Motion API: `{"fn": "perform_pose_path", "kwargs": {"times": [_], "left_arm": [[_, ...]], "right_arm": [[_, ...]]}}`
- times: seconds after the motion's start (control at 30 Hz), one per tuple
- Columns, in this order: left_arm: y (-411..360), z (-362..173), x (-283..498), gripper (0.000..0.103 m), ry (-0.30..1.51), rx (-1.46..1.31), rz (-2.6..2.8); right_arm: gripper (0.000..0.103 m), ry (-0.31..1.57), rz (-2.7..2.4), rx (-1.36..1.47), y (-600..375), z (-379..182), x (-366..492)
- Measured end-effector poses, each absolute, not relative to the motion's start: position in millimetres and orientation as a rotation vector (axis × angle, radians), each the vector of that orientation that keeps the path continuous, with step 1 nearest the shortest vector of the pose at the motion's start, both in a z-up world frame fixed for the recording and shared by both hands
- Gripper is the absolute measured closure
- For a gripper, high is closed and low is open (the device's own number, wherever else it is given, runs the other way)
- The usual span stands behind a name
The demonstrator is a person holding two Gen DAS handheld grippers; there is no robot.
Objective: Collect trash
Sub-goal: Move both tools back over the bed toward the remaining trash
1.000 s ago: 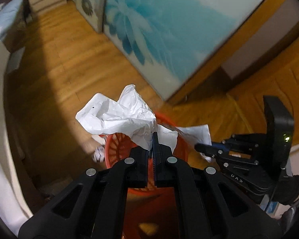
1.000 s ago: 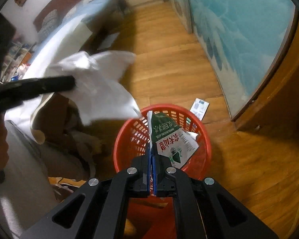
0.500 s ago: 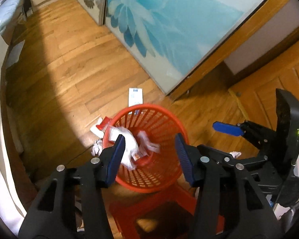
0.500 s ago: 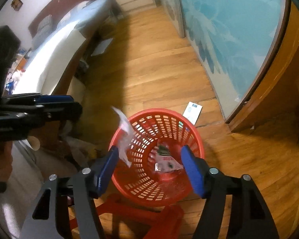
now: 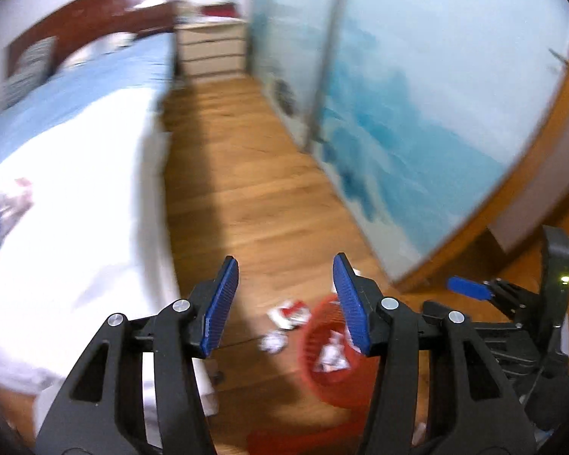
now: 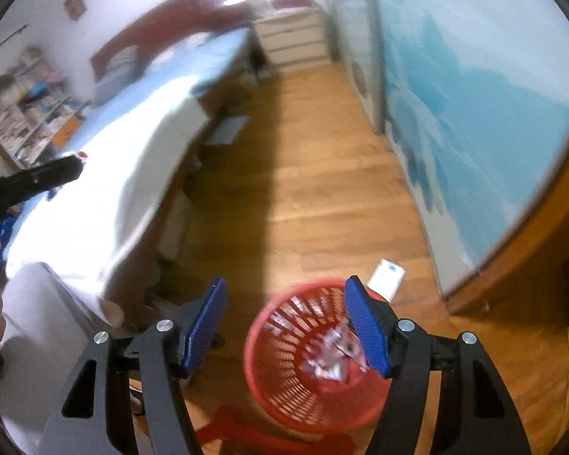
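A red plastic basket point(image 6: 284, 371) stands on the wooden floor and holds several pieces of paper trash point(image 6: 330, 356). It also shows in the left wrist view point(image 5: 322, 375). My right gripper point(image 6: 284, 326) is open and empty, above and in front of the basket. My left gripper point(image 5: 284, 299) is open and empty, raised and pointing down the room. A red-and-white wrapper point(image 5: 290, 313) and a crumpled white paper ball point(image 5: 273, 341) lie on the floor left of the basket. A white card point(image 6: 387, 278) lies behind the basket. Both views are blurred.
A bed with a white and blue cover point(image 5: 57, 189) fills the left side; small items point(image 5: 3, 208) lie on it. A blue flower-patterned sliding door point(image 6: 474, 113) runs along the right. A white dresser point(image 6: 292, 38) stands at the far end. A red stool point(image 6: 269, 440) is under the basket.
Both grippers opened and dropped the white paper and the carton into the basket. Both have since tilted up and away, so the basket sits lower in view.
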State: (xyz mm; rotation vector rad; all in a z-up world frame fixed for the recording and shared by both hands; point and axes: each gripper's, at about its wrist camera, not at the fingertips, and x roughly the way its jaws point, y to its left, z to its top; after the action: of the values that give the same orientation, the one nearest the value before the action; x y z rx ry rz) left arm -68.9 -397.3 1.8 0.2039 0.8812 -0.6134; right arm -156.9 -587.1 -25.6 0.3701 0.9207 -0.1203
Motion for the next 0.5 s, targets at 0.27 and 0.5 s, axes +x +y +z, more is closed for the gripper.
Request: {"fn": "perform_pose_path", "kwargs": {"times": [0.27, 0.5], "left_arm": [[-232, 32, -42, 0.050, 0.789, 0.017, -0.350], [-121, 24, -32, 0.050, 0.722, -0.065, -0.169]], "right_arm": [[0.037, 0.787, 0.137, 0.297, -459, 33, -72], [0.039, 0.680, 0.302, 0.280, -343, 69, -37]]}}
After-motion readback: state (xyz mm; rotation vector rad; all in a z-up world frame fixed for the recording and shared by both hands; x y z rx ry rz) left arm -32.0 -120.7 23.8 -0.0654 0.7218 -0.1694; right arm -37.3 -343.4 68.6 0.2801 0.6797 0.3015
